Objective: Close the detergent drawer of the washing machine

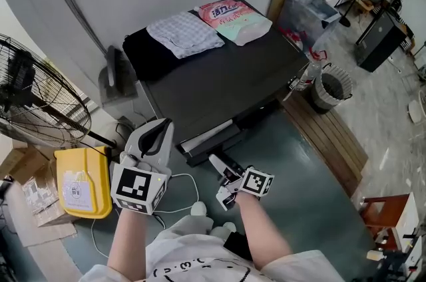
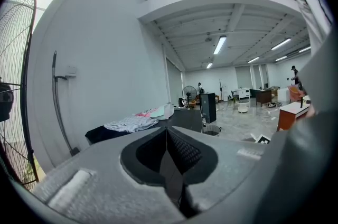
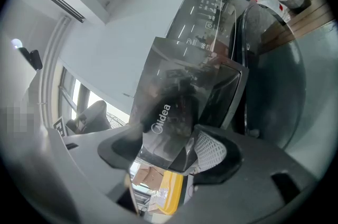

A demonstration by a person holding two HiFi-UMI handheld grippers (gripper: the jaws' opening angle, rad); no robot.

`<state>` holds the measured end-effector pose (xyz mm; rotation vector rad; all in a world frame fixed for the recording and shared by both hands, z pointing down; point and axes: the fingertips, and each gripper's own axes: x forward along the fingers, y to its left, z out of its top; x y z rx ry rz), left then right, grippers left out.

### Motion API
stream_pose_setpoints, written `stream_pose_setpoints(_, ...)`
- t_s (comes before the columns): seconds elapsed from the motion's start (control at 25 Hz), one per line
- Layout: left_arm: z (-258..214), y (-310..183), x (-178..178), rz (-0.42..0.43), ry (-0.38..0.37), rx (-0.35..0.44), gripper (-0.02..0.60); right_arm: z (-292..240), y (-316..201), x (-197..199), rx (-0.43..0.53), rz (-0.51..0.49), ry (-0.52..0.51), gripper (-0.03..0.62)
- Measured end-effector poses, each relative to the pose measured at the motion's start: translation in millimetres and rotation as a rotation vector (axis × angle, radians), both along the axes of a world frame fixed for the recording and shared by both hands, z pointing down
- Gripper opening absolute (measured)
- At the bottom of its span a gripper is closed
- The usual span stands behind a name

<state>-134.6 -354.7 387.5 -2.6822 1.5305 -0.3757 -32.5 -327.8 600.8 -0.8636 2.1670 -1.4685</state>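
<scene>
The washing machine (image 1: 219,81) has a dark top, and its detergent drawer (image 1: 210,140) sticks out of the front at the left. My right gripper (image 1: 218,164) is at the drawer's outer end. In the right gripper view the glossy drawer front (image 3: 169,112) with its brand print sits between the jaws, and the gripper (image 3: 187,157) is shut on it. One white mesh pad (image 3: 211,151) shows beside the panel; the other is hidden behind it. My left gripper (image 1: 156,131) hangs left of the drawer, apart from it. Seen from its own camera, the left gripper (image 2: 168,138) is shut on nothing.
A folded checked cloth (image 1: 184,33) and a pink package (image 1: 233,18) lie on the machine's top. A standing fan (image 1: 33,101) and a yellow container (image 1: 81,181) are at the left. A waste bin (image 1: 331,88) and wooden planks (image 1: 333,134) are at the right. A white cable (image 1: 186,187) crosses the floor.
</scene>
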Motion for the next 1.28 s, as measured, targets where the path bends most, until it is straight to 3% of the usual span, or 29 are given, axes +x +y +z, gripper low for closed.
stream_pose_setpoints(1.28,8.1,-27.8,-13.1,0.015,0.012,-0.012,0.015,-4.5,-32.0,-21.0,0.001,0.021,0.017,0.291)
